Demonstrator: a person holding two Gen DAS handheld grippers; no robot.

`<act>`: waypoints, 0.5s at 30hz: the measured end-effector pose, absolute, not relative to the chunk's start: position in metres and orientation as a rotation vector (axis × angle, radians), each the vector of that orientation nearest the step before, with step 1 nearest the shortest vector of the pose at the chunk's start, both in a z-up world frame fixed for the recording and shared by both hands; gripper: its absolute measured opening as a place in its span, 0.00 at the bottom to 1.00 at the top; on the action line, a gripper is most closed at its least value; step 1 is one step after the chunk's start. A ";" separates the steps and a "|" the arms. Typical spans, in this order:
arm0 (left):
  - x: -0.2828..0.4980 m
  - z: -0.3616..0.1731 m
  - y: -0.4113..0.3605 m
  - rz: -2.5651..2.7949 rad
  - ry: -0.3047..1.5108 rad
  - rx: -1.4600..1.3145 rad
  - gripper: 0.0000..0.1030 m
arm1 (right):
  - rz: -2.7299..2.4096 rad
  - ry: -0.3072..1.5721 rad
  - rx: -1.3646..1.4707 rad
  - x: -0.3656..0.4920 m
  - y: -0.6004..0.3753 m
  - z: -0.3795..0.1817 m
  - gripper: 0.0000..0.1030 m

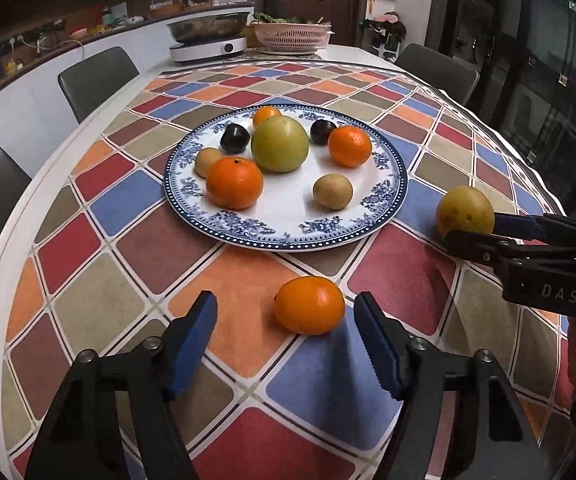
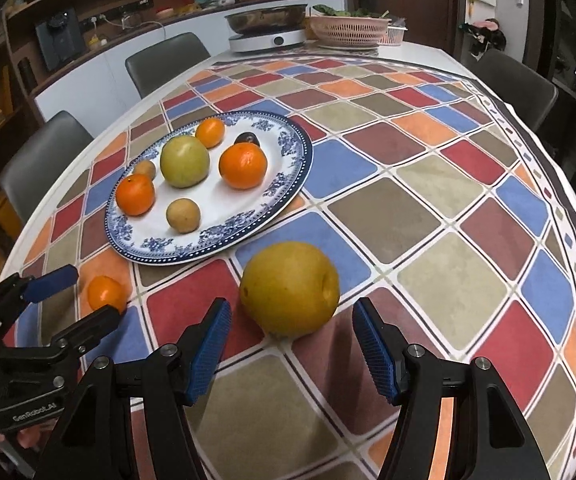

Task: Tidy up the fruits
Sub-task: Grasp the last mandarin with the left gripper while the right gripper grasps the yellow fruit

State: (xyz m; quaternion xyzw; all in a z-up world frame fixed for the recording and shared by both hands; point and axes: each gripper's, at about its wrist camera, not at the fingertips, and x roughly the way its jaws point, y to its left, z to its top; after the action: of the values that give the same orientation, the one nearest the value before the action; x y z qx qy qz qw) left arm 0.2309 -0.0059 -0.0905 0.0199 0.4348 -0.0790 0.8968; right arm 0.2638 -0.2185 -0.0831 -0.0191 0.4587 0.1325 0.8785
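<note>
A blue-and-white plate (image 1: 384, 196) (image 2: 288, 168) on the checkered tablecloth holds a green apple (image 1: 280, 144) (image 2: 184, 161), oranges, dark plums and small brown fruits. A loose orange (image 1: 309, 305) (image 2: 107, 293) lies on the cloth in front of the plate, between the open fingers of my left gripper (image 1: 286, 312) (image 2: 84, 292). A yellow pear (image 2: 289, 288) (image 1: 465, 211) lies on the cloth right of the plate, between the open fingers of my right gripper (image 2: 292, 320) (image 1: 472, 226). Neither fruit is clamped.
An induction cooker with a steel pan (image 1: 208, 36) (image 2: 268, 28) and a pink basket (image 1: 293, 36) (image 2: 350, 30) stand at the table's far end. Grey chairs (image 1: 96, 76) (image 2: 44, 152) line the left side and one (image 1: 436, 68) stands at the far right.
</note>
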 end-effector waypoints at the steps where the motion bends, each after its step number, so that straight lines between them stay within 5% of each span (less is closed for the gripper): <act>1: 0.232 -0.091 -0.007 -0.166 0.905 0.039 0.63 | 0.279 0.959 -0.041 0.266 -0.218 -0.084 0.62; 15: 0.239 -0.095 -0.009 -0.198 0.918 0.022 0.35 | 0.303 0.964 -0.065 0.274 -0.214 -0.091 0.51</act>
State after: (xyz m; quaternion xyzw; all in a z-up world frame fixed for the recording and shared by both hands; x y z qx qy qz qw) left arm 0.2394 -0.0085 -0.0953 0.0106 0.4423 -0.0955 0.8917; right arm 0.2739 -0.2135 -0.0912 -0.0313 0.4619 0.1452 0.8744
